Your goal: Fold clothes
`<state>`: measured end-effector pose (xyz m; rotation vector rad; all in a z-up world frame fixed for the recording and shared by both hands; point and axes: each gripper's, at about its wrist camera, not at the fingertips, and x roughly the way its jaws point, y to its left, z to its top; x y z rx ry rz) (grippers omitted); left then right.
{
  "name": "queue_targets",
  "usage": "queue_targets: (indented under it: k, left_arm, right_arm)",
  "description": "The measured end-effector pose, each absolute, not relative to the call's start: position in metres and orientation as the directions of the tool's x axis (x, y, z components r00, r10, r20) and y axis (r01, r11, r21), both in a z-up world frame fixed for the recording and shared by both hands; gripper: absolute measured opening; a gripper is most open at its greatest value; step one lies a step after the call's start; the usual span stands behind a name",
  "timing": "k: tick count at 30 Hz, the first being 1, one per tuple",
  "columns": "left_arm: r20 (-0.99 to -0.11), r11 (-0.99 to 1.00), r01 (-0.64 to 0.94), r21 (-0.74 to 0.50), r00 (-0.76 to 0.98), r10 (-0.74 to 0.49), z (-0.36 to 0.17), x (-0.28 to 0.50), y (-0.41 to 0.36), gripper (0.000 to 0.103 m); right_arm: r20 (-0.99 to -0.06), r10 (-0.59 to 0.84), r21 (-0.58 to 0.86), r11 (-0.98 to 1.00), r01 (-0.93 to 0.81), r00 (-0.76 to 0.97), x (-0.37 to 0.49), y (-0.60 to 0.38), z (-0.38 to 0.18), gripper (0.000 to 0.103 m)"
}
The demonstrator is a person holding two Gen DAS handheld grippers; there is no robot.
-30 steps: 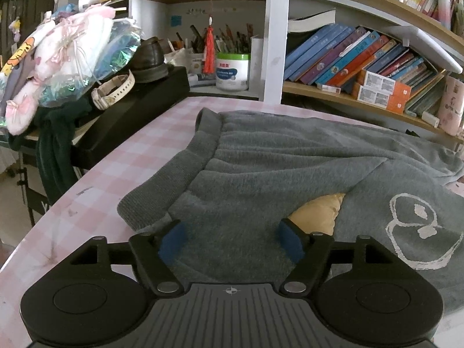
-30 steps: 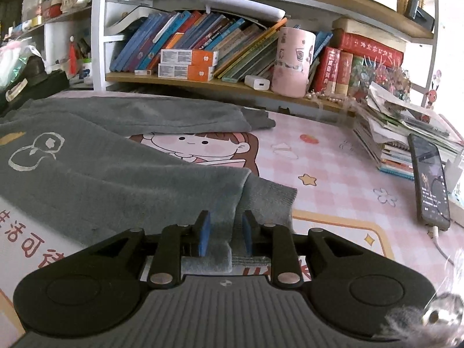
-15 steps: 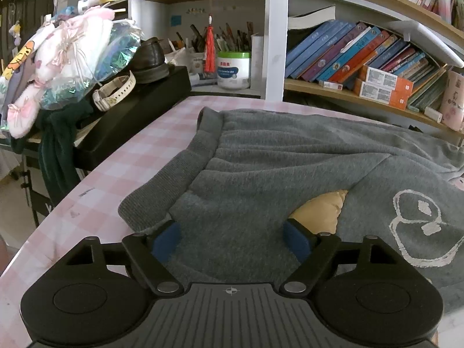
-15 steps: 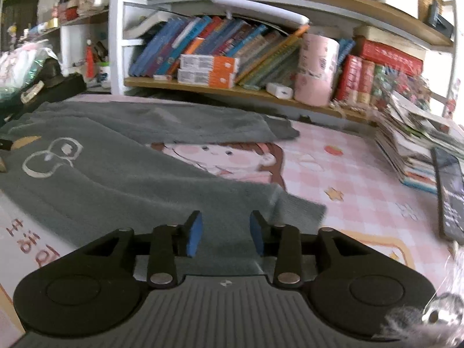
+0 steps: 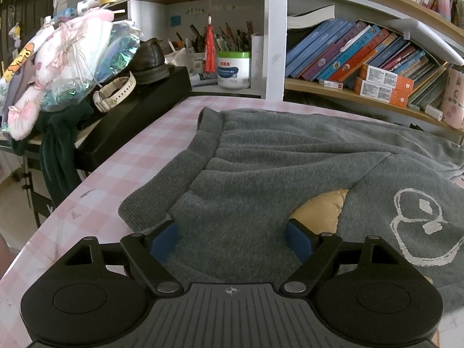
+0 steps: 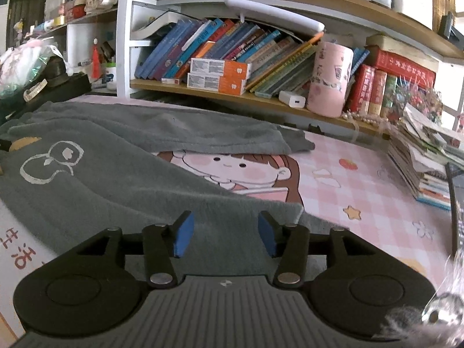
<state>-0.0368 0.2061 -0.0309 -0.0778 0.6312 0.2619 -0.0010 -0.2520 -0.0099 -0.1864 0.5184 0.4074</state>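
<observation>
1. Two hand-held grippers are mine; both hover low over one pair of grey sweatpants spread across the pink checked bench.
2. My left hand-held gripper stands spread wide, its blue pads apart above the cloth just below the ribbed waistband; nothing is pinched between them.
3. At 2 o'clock from that gripper's pads a tan pocket lining peeks out of the grey fabric, and at 3 o'clock sits a white printed outline.
4. My right hand-held gripper has just been opening; its jaws stand partly apart over the near trouser leg, with cloth beneath them but not pressed by the pads.
5. From the right wrist view the far trouser leg runs from 10 o'clock toward 1 o'clock, its cuff ending on the bench mat, while the near leg ends just beside the right pad at 3 o'clock.
6. Between the two legs a cartoon girl's face printed on the mat shows at 12 o'clock.
7. Behind the bench, a shelf of leaning books fills 12 o'clock, with a pink cup at 1 o'clock and a paper stack at 3 o'clock.
8. In the left wrist view a black case carrying a watch and a dark shoe lies at 10 o'clock.
</observation>
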Motion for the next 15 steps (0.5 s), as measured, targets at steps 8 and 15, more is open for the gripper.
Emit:
queue_targets:
  k: [8, 15]
  left_arm:
    - [-0.541, 0.976, -0.18, 0.121, 0.813, 0.217, -0.012, -0.036, 0.185, 0.084]
    - [-0.509, 0.977, -0.08, 0.2, 0.843, 0.173, 0.011, -0.016, 0.16, 0.085]
  right_arm:
    - [-0.508, 0.341, -0.053, 0.904, -0.424, 0.791, -0.003, -0.257, -0.011, 0.049]
    - [-0.492, 0.349, -0.067, 0.899, -0.434, 0.798, -0.007, -0.255, -0.01, 0.056]
